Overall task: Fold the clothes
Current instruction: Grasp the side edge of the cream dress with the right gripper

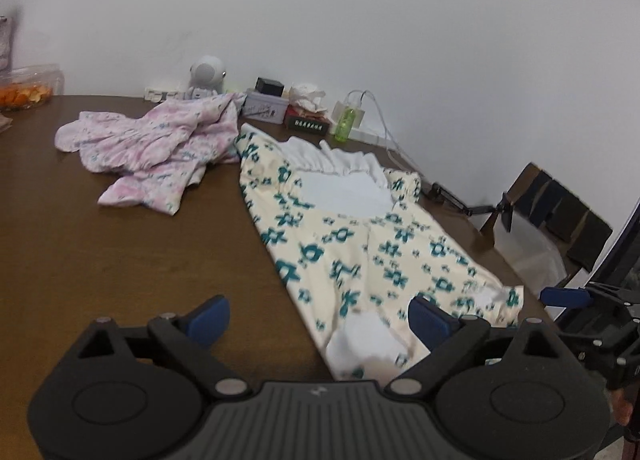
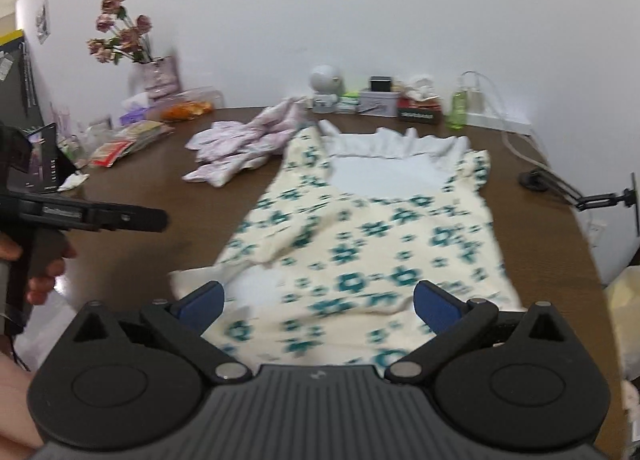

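A cream garment (image 1: 360, 244) with teal flower print and a white ruffled collar lies spread flat on the brown table (image 1: 100, 240). My left gripper (image 1: 320, 318) hovers open over its near left hem corner, with nothing between the blue pads. In the right wrist view the same cream garment (image 2: 380, 244) fills the middle. My right gripper (image 2: 320, 302) stands open above its near hem, gripping nothing. A crumpled pink floral garment (image 1: 160, 140) lies behind to the left, also seen as the pink garment (image 2: 244, 140). A hand holds the left gripper's body (image 2: 120, 216) at the left edge.
Along the wall stand a white round device (image 1: 206, 74), a tin box (image 1: 266, 106), a green bottle (image 1: 345, 122) and white cables (image 1: 384, 128). A tub of orange peels (image 1: 28, 92) sits far left. A flower vase (image 2: 160, 76) and packets (image 2: 128, 140) crowd the left. A chair (image 1: 560, 216) stands right.
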The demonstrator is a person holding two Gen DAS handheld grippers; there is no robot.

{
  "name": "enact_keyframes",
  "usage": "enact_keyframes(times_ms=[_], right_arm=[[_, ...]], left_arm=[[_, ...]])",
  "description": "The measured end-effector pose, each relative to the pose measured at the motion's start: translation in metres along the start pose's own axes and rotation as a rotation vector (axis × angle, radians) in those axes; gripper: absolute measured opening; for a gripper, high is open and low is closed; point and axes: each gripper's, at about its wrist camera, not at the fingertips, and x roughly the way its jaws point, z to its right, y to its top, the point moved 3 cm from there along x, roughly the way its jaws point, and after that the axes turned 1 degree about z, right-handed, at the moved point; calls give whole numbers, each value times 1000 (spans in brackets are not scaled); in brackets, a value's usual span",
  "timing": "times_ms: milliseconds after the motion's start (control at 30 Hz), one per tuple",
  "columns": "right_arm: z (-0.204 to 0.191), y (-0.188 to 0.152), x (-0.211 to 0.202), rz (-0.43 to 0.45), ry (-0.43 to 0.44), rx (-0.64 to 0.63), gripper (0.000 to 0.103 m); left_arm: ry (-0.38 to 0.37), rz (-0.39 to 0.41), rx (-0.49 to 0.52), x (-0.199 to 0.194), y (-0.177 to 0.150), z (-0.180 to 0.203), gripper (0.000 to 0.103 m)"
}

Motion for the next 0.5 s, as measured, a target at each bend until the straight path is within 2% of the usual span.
enact_keyframes(times_ms=[100, 300, 367, 433, 500], right_arm=[[-20, -10, 4, -14, -8, -20, 103], [-57, -22, 11, -54, 12, -61, 102], [-67, -25, 13, -66, 23, -79, 95], [-76, -27, 17, -84, 32, -97, 78], [-85, -28, 24, -106, 39, -121, 67]], left_arm=[[15, 9, 20, -11, -8, -4, 96], [25, 20, -23, -18, -11, -26, 96], [34, 18, -34, -18, -12, -33, 96], [31, 18, -47, -17, -13, -39, 96], [24, 17, -58, -17, -14, -43, 96]])
